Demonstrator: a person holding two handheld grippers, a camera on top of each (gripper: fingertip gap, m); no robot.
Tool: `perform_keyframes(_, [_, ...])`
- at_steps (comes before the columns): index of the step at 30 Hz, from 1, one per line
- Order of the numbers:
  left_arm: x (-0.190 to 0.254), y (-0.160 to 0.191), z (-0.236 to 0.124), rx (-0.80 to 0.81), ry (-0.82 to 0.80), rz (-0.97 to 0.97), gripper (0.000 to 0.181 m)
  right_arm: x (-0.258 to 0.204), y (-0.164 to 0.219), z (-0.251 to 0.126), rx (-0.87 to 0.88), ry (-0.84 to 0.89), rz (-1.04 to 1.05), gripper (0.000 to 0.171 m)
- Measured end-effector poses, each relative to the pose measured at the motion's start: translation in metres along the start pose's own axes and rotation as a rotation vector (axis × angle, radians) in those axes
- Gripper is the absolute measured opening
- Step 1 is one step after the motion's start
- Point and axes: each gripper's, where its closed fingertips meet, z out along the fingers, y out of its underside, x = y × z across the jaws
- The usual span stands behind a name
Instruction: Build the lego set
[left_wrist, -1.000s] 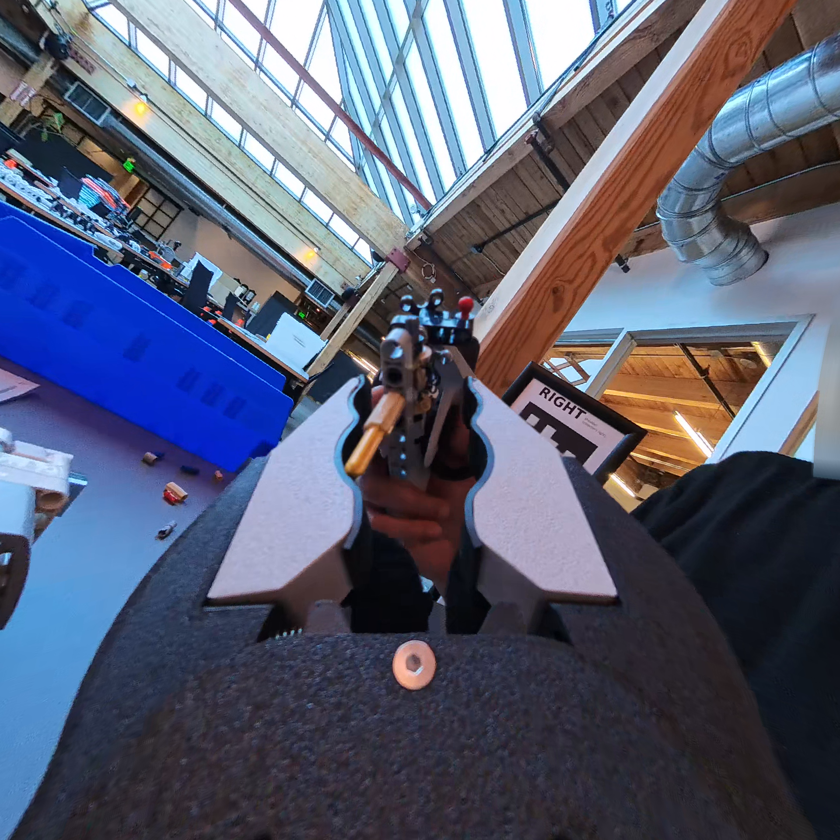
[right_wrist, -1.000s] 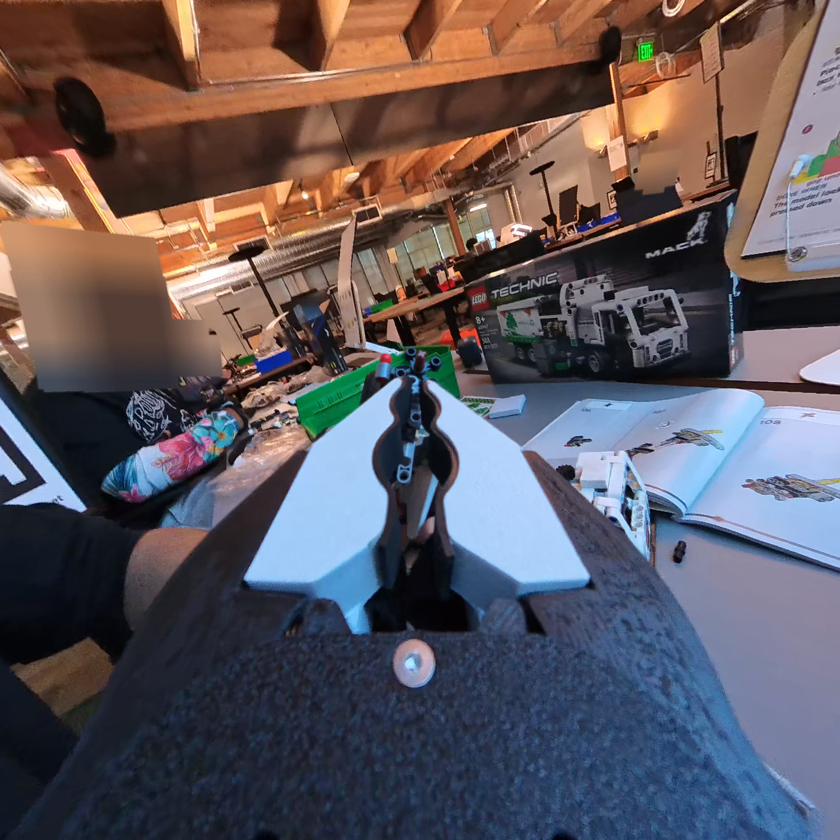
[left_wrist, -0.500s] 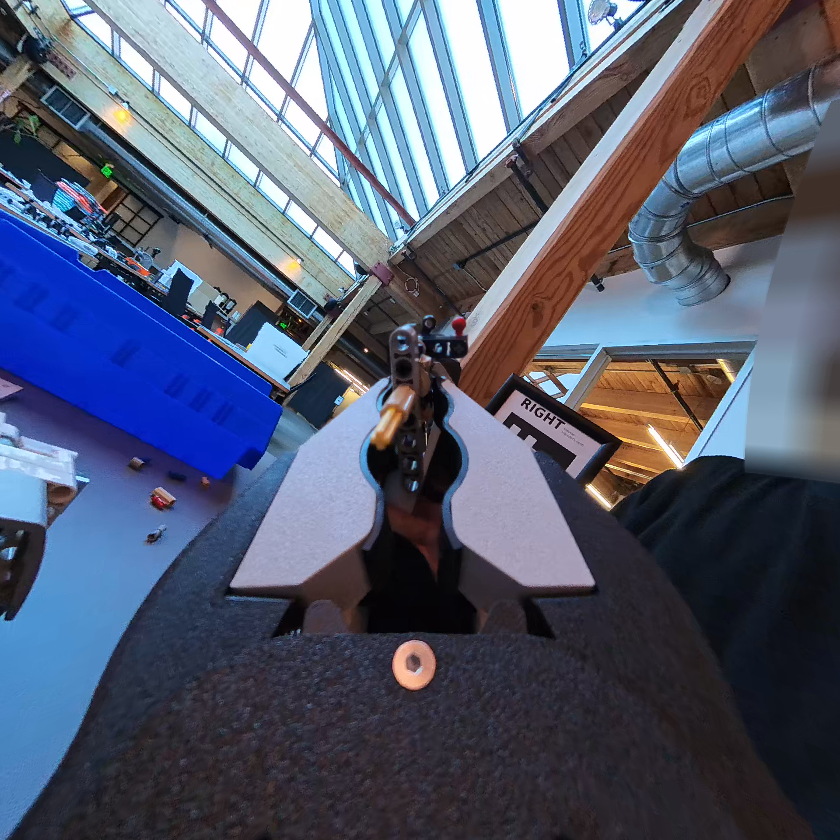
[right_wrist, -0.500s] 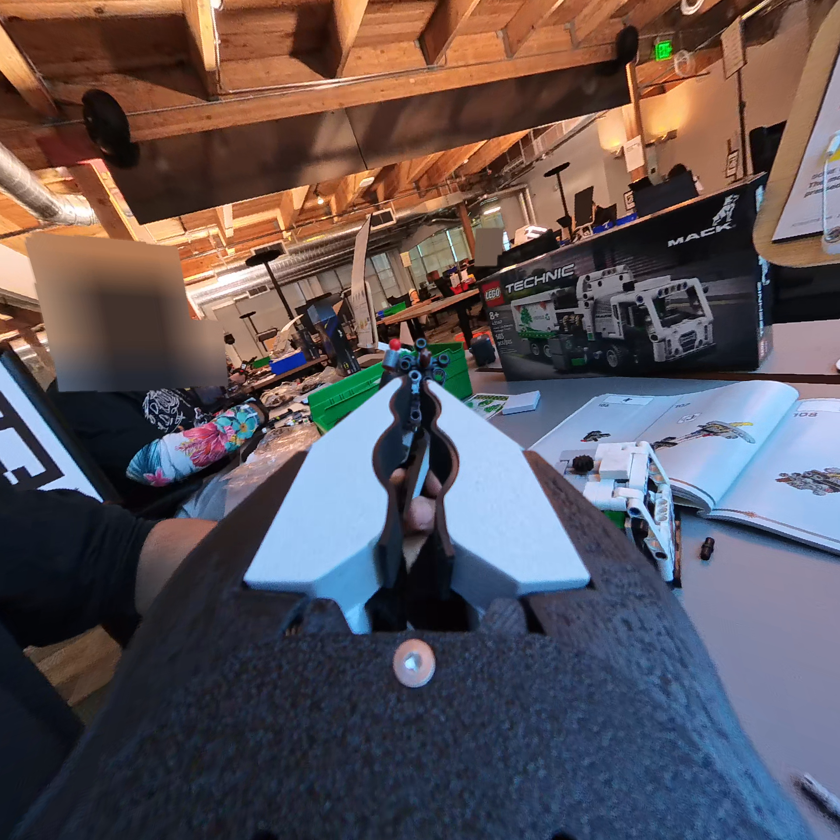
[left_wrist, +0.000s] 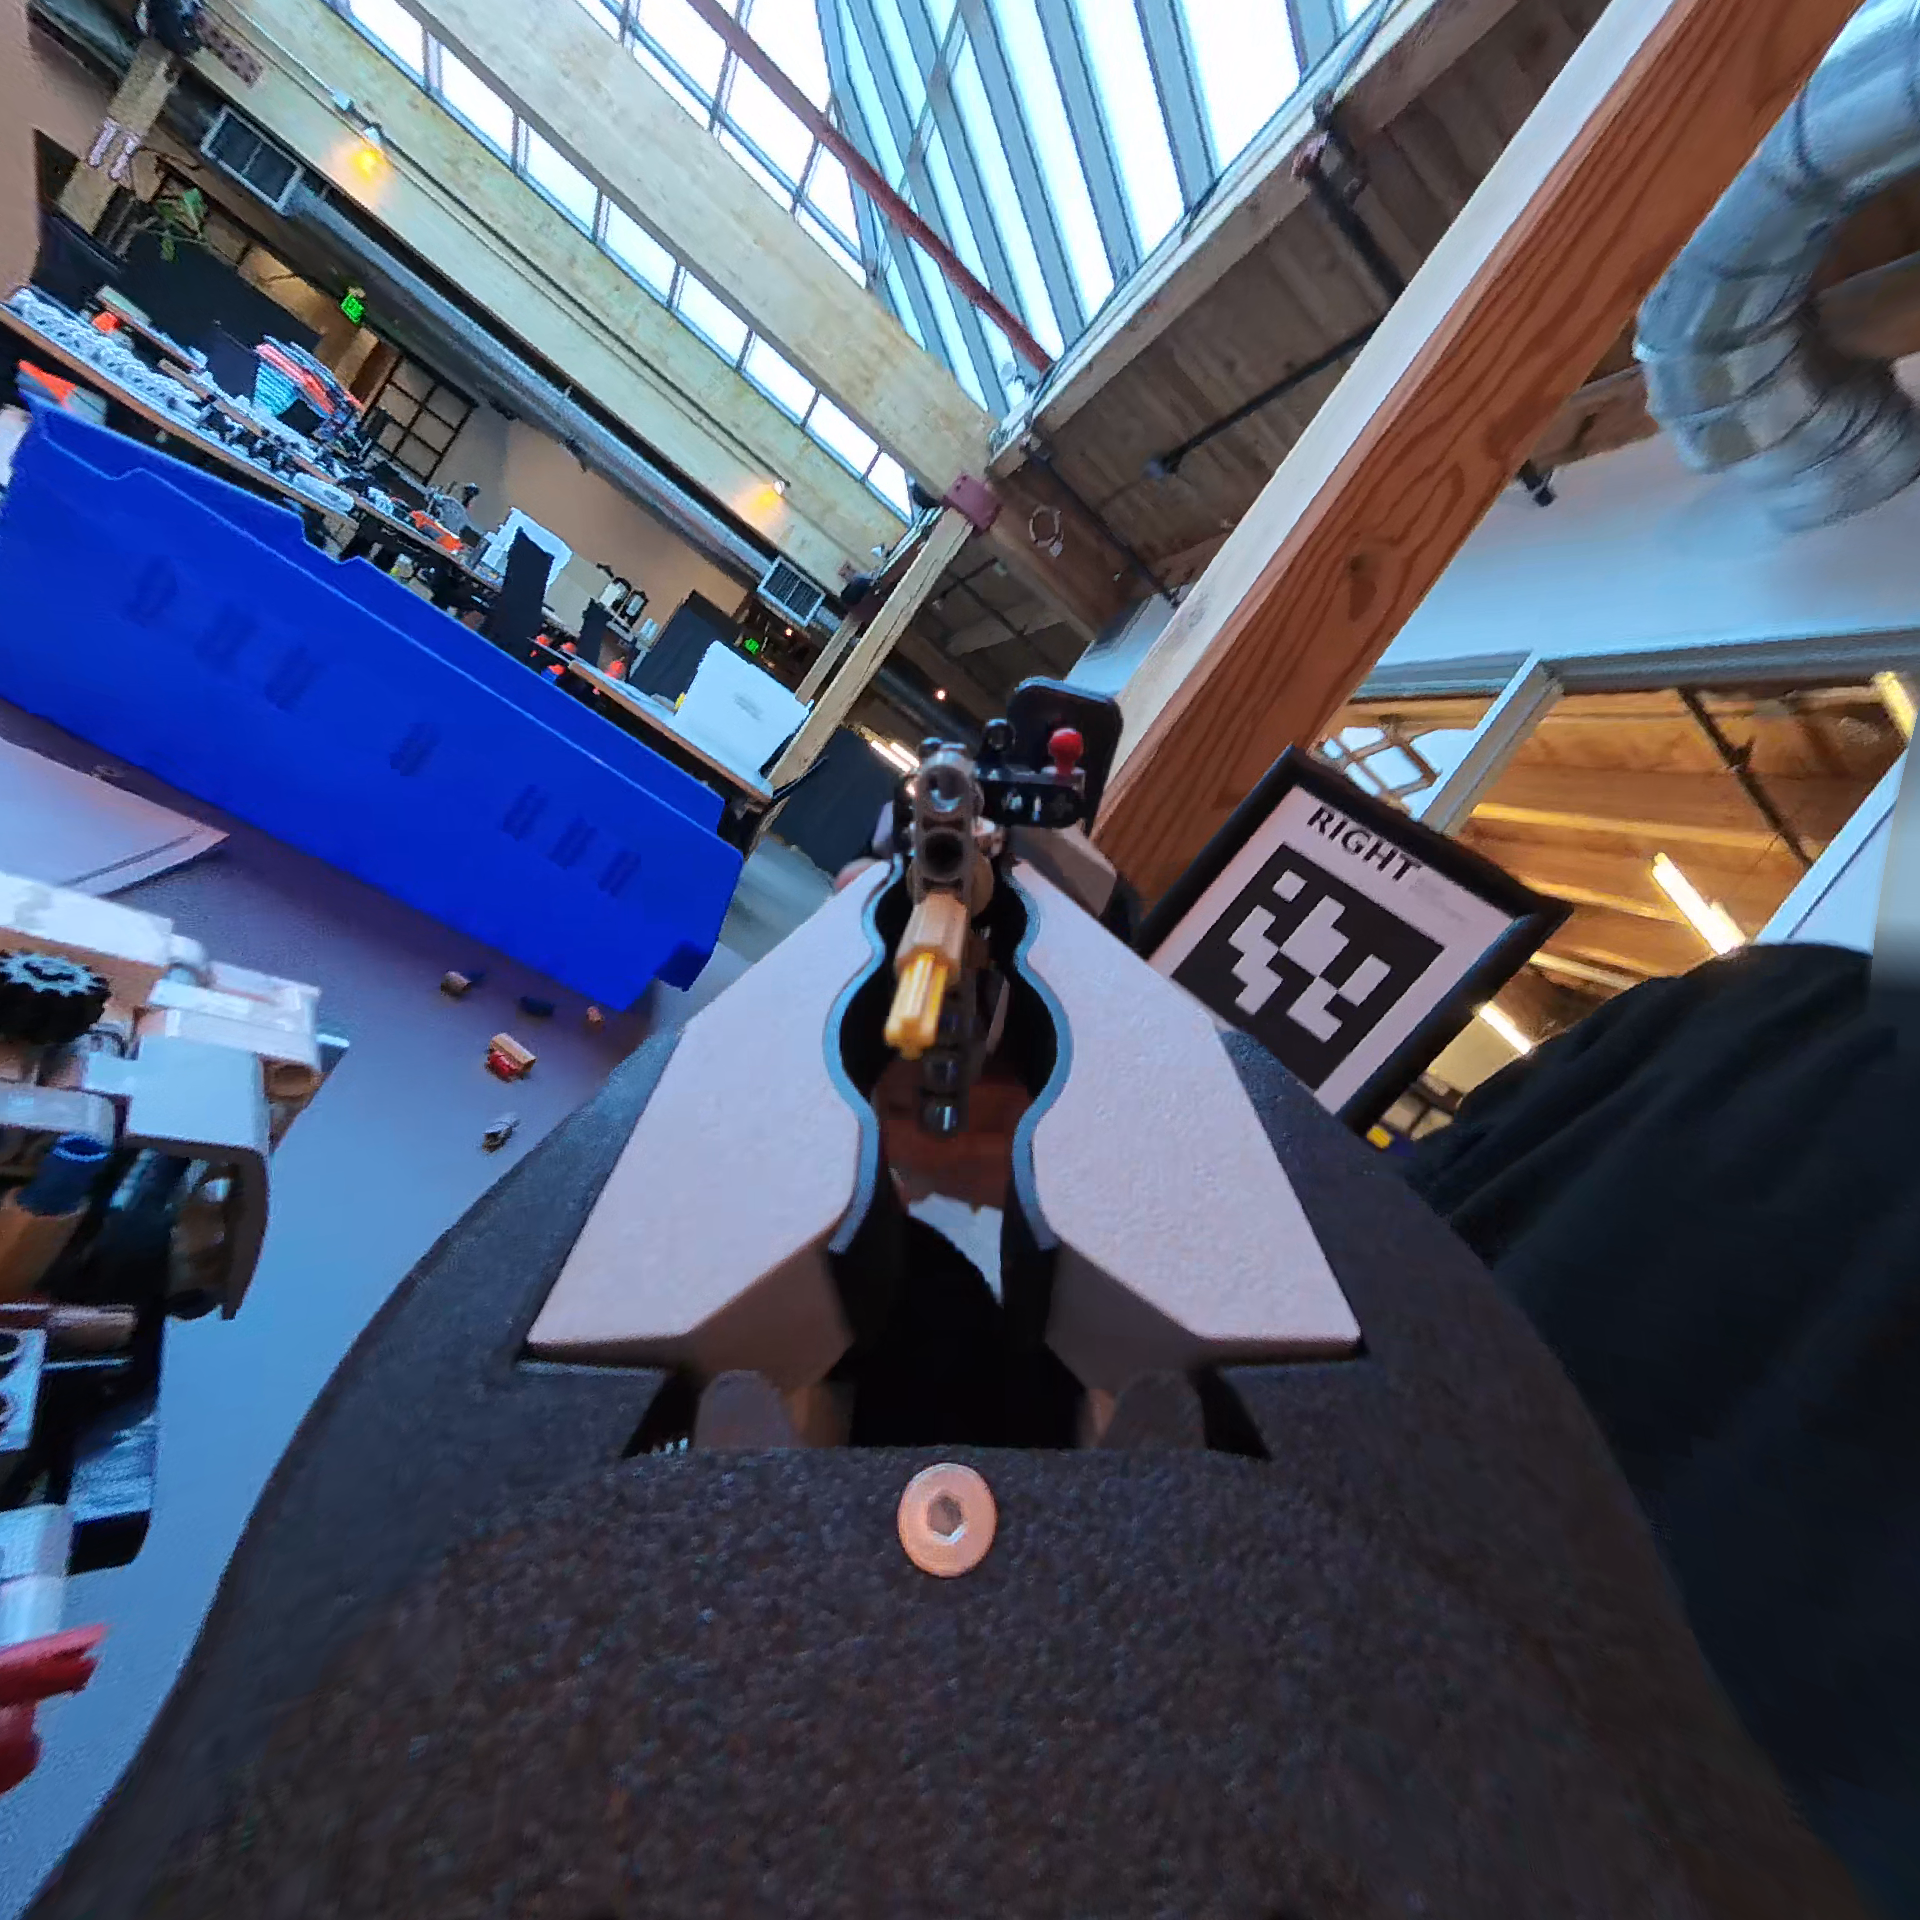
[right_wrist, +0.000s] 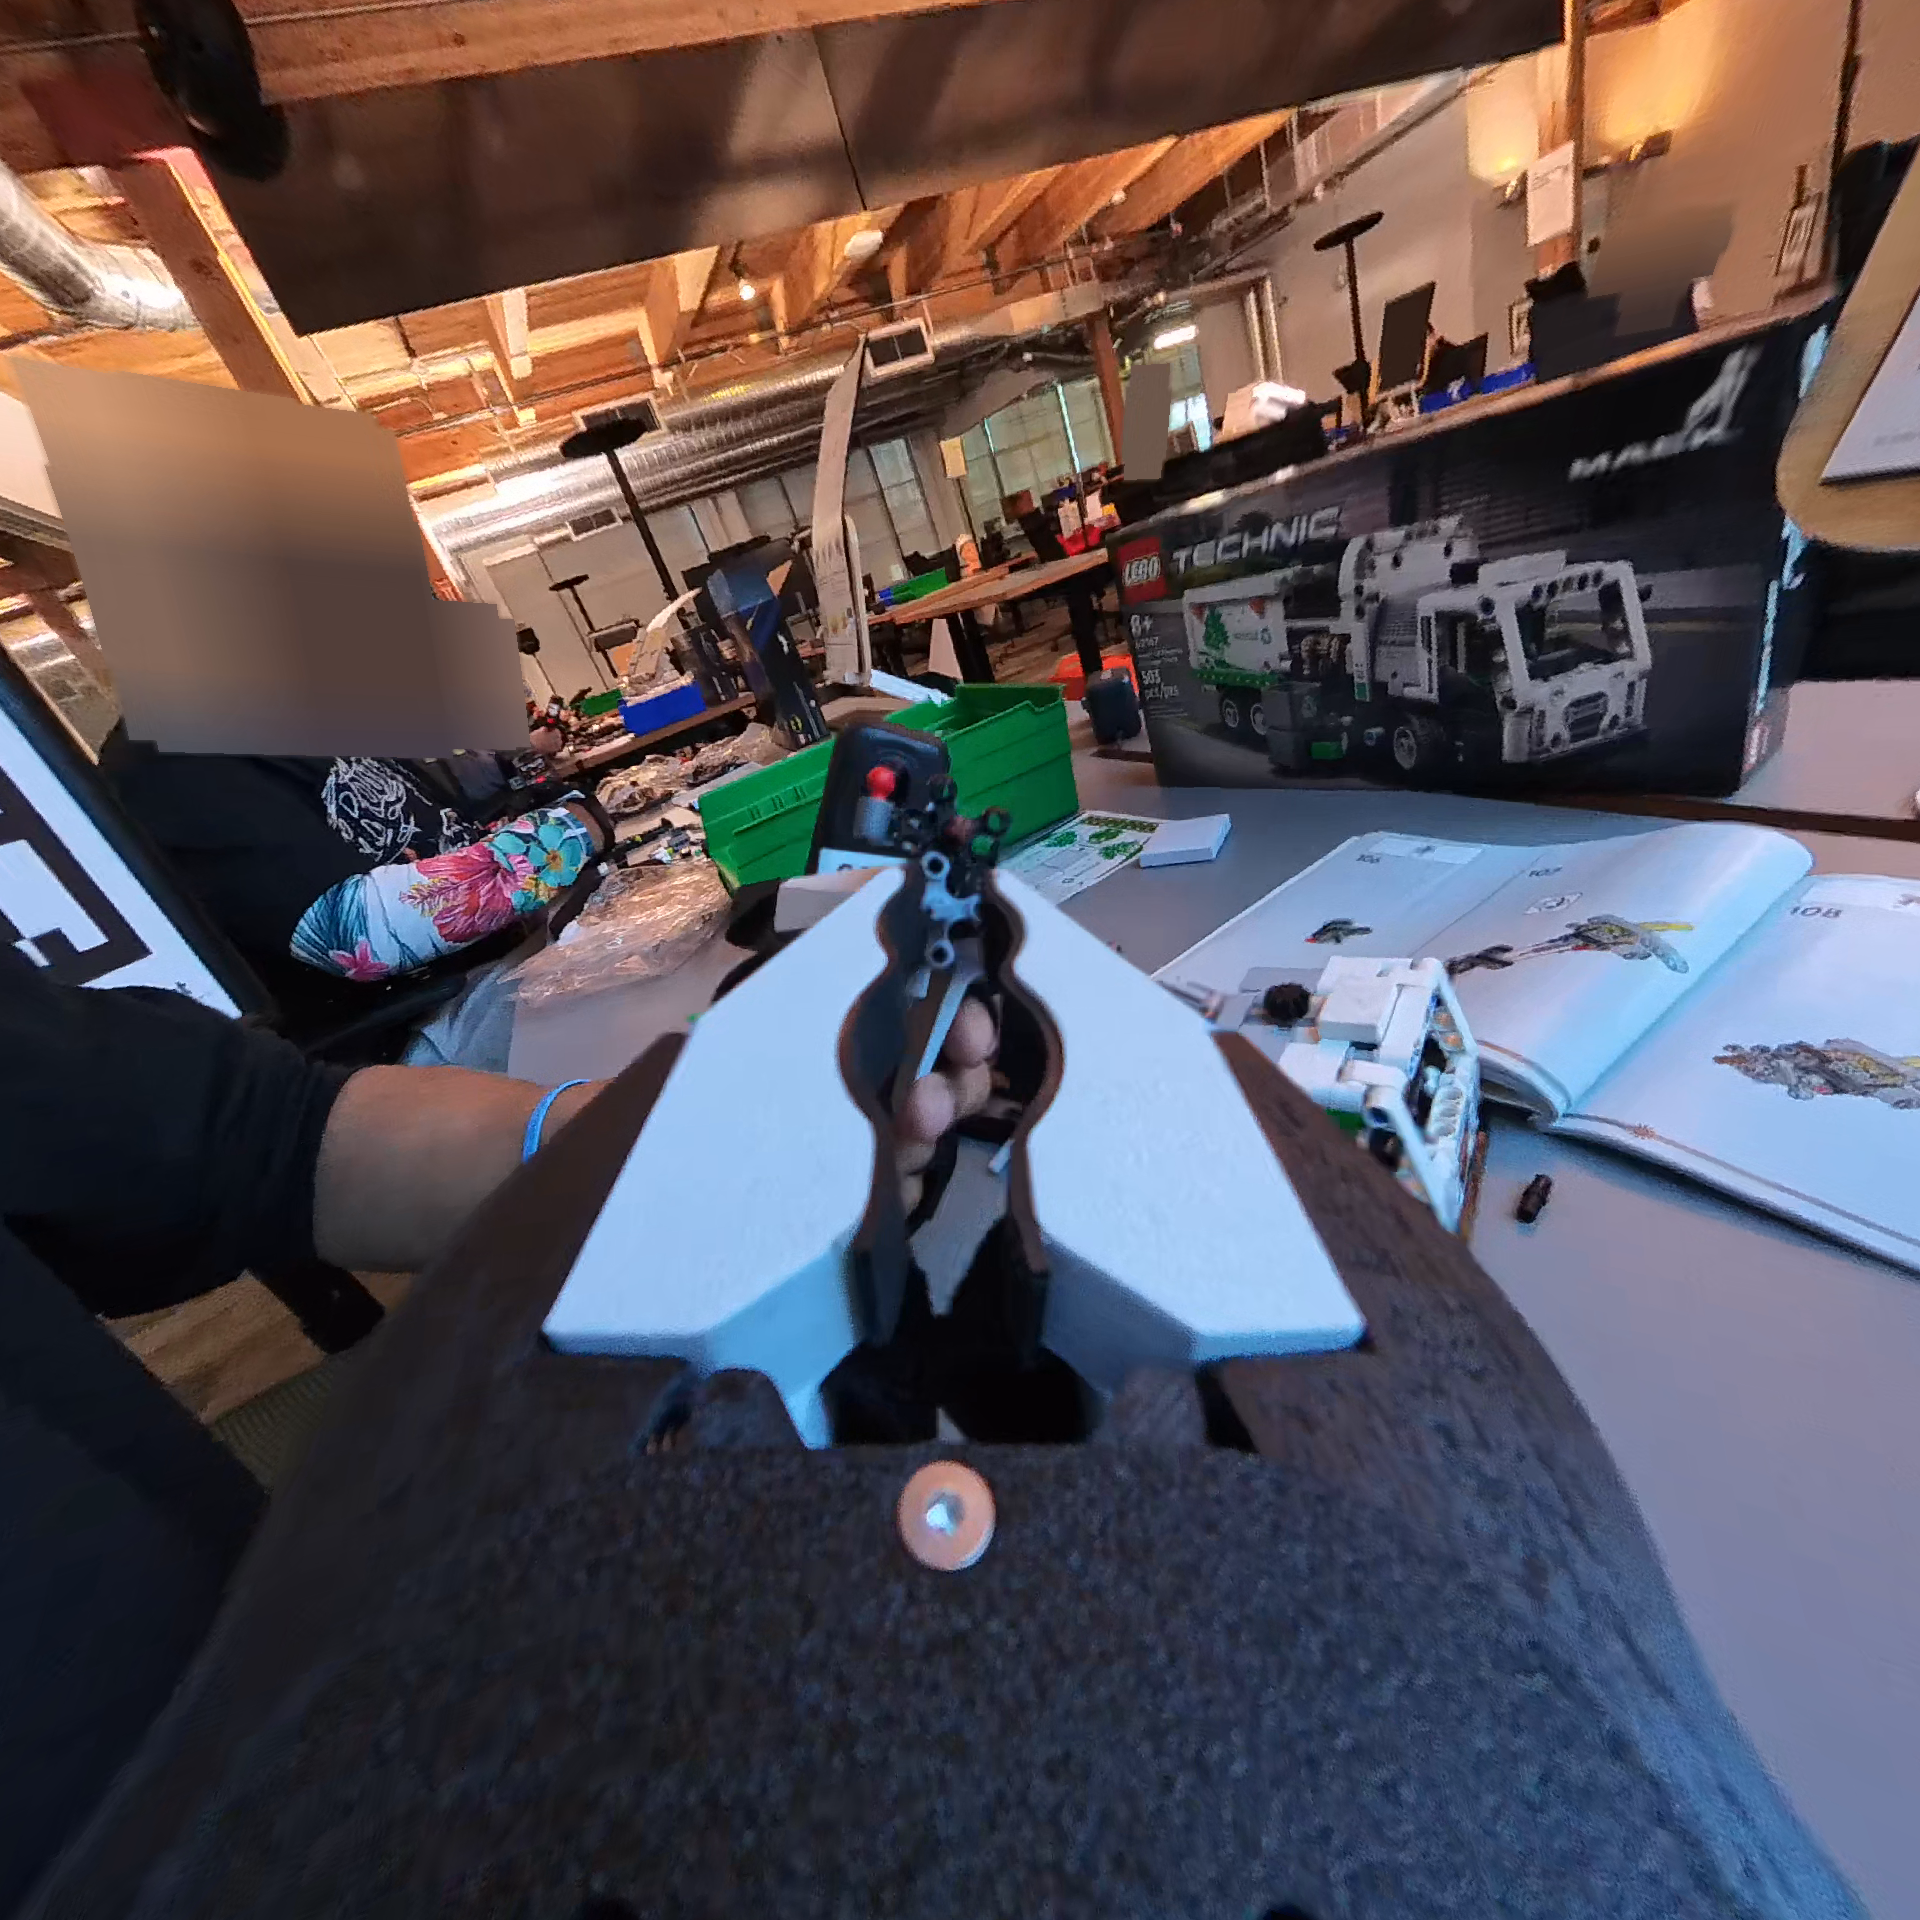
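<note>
We hold one small lego assembly (left_wrist: 943, 935) up off the tabletop (right_wrist: 1662, 1455), and both grippers meet on it from opposite sides. In the left wrist view, the left gripper (left_wrist: 945, 914) has its fingers nearly together, pinching a dark beam with round holes; a yellow pin (left_wrist: 916, 992) sticks out of that beam toward the camera, and a small red knob (left_wrist: 1064, 744) sits at the far top end of the piece. In the right wrist view, the right gripper (right_wrist: 951, 914) is likewise almost closed, clamped on the same assembly's narrow grey-and-black beam, with the red knob and some green bits at its tip. A hand (right_wrist: 940, 1091) shows through the gap behind it.

On the tabletop to the right lies a half-built white truck cab (right_wrist: 1387, 1049), just beside an open instruction booklet (right_wrist: 1621, 966). A loose black pin (right_wrist: 1531, 1197) lies near the booklet's edge. Behind stand the set's box (right_wrist: 1455, 644) and a green bin (right_wrist: 894, 779). The left wrist view shows a blue bin (left_wrist: 343, 727) and a few small loose parts (left_wrist: 509, 1058) scattered near it
</note>
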Motion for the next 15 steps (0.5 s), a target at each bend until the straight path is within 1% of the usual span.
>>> perform_keyframes(1, [0.001,0.001,0.0,-0.02,-0.006,0.027,0.011,0.0,-0.006,-0.009,0.016,-0.009,-0.015,0.017])
perform_keyframes(2, [0.001,0.003,-0.001,-0.044,-0.019,0.063,0.011,0.001,-0.01,-0.022,0.004,-0.022,-0.029,0.016])
perform_keyframes(3, [0.001,0.005,-0.002,-0.071,-0.035,0.101,0.011,0.002,-0.007,-0.037,-0.053,-0.022,-0.049,0.014])
perform_keyframes(5, [0.001,0.007,-0.004,-0.102,-0.063,0.159,0.012,0.003,0.022,-0.071,-0.28,-0.006,-0.112,0.017])
perform_keyframes(6, [0.001,0.008,-0.004,-0.107,-0.064,0.168,0.012,0.0,0.044,-0.089,-0.412,0.0,-0.137,0.023])
perform_keyframes(7, [0.001,0.011,-0.003,-0.125,-0.063,0.173,0.012,-0.002,0.066,-0.105,-0.528,0.014,-0.173,0.024])
perform_keyframes(8, [0.001,0.016,-0.001,-0.151,-0.066,0.186,0.012,-0.004,0.082,-0.117,-0.596,0.042,-0.223,0.023])
perform_keyframes(11, [-0.001,0.029,0.004,-0.205,-0.074,0.201,0.012,-0.013,0.112,-0.13,-0.693,0.078,-0.328,0.022])
perform_keyframes(15, [-0.002,0.038,0.007,-0.244,-0.086,0.218,0.011,-0.01,0.14,-0.125,-0.857,0.092,-0.47,0.023])
